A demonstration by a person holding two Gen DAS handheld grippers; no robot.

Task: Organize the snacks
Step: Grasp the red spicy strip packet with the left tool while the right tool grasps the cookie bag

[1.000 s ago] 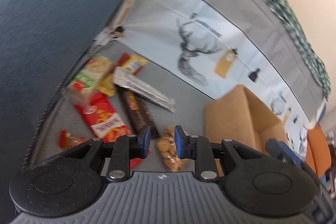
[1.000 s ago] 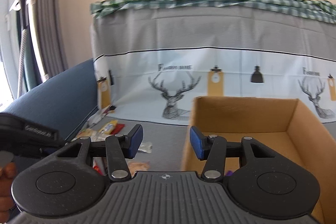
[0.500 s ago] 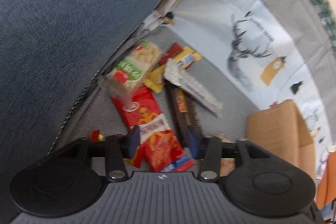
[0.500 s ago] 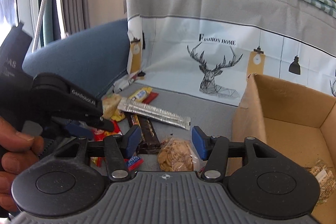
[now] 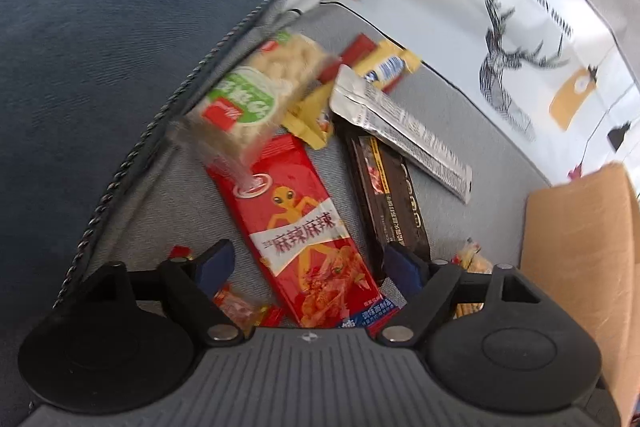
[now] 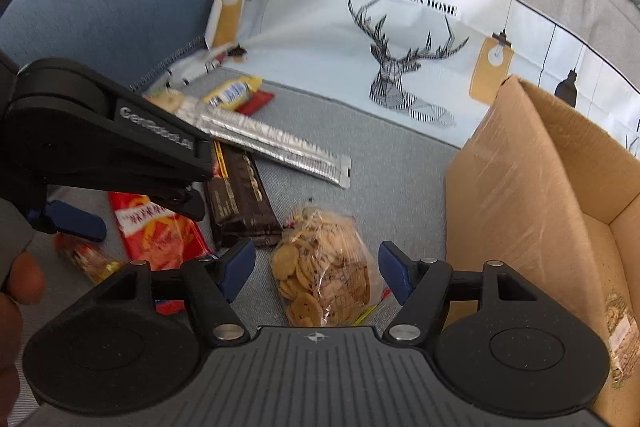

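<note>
I am bringing both claws down over the snack pile on the grey sofa seat, both sets of jaws having just been opening, which I read as two pickups starting. The left claw [image 5: 306,267] is hanging released astride the red spicy-strip packet [image 5: 304,231], not yet pressing it. The right claw [image 6: 318,269] is hanging released around the clear cookie bag [image 6: 324,267] beside the cardboard box [image 6: 520,187].

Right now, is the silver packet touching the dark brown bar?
Touching. The left wrist view shows the silver packet lying across the top end of the dark brown bar, overlapping it; the right wrist view shows the same overlap.
</note>
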